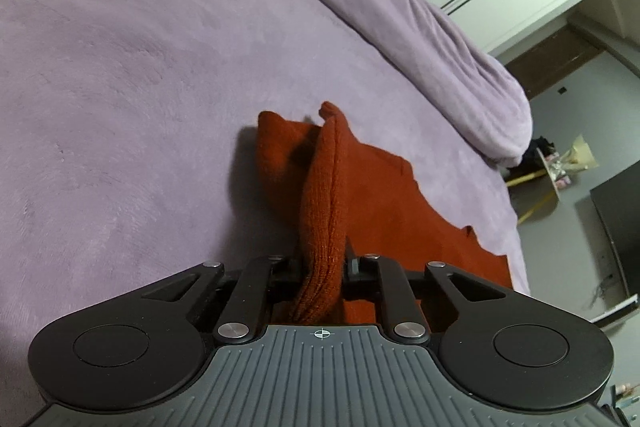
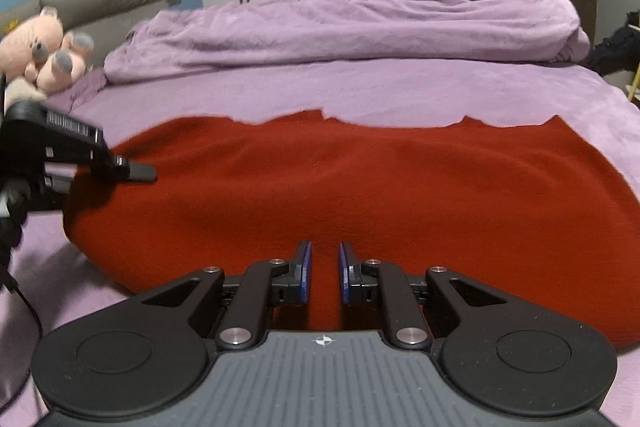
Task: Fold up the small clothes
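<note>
Red knit garment (image 1: 324,211) is bunched w/ a thick fold clamped in the left gripper (image 1: 323,263), jaws tight on it. Rest lies flat on the purple bedspread (image 1: 120,67), long axis running left-right across the right wrist view. Right gripper (image 2: 322,275) hovers at the near edge, jaws slightly apart, holding nothing. Left gripper is on the cloth's left end, so prob it carries that end rightward.
</note>
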A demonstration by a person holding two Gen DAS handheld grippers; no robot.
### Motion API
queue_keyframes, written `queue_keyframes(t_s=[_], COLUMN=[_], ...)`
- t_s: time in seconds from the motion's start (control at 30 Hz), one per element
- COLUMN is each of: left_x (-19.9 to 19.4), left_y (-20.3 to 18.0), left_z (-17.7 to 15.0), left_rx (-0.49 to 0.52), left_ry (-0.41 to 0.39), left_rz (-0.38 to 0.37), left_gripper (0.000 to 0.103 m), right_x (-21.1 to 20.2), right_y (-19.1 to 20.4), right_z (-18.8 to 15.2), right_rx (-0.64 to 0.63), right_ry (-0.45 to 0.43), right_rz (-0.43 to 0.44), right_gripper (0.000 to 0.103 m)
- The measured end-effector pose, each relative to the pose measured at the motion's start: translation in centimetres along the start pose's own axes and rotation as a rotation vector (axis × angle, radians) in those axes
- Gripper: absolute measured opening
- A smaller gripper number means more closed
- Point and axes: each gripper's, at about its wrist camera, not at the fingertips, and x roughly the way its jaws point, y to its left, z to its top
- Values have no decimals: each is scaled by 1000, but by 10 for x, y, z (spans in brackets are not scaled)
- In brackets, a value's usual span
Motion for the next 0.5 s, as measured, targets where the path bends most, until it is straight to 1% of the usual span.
queue_keyframes(t_s=[0.03, 0.13, 0.17, 0.23, 0.3, 0.37, 0.43, 0.5], left_x=[0, -5, -7, -7, -6, -8, -11, -14], left_y=[-3, -6, -8, -15, -21, -25, -34, -50], left_z=[0, 0, 0, 1, 1, 2, 1, 1], left_rx=[1, -8, -9, 11, 23, 19, 33, 83], left_ry=[-2, -15, -18, -17, -14, -15, -17, -26], left_rz=[1, -19, -22, -6, 17, 26, 41, 48], left_gripper=[15, 15, 15, 15, 15, 15, 15, 15], right_x=[6, 8, 7, 3, -5, -15, -25, -37], right_y=[2, 10, 9, 1, -13, -25, -38, -53], right_z=[-5, -13, -12, -7, -3, -2, -5, -10], right_rx=[-20, -119, -122, -69, 26, 95, 139, 182], right_ry=[20, 6, 8, 21, 25, 17, 4, -9], right_rz=[-1, -10, -5, 28, 55, 62, 45, 41], right_gripper=[14, 14, 14, 14, 14, 18, 33, 37])
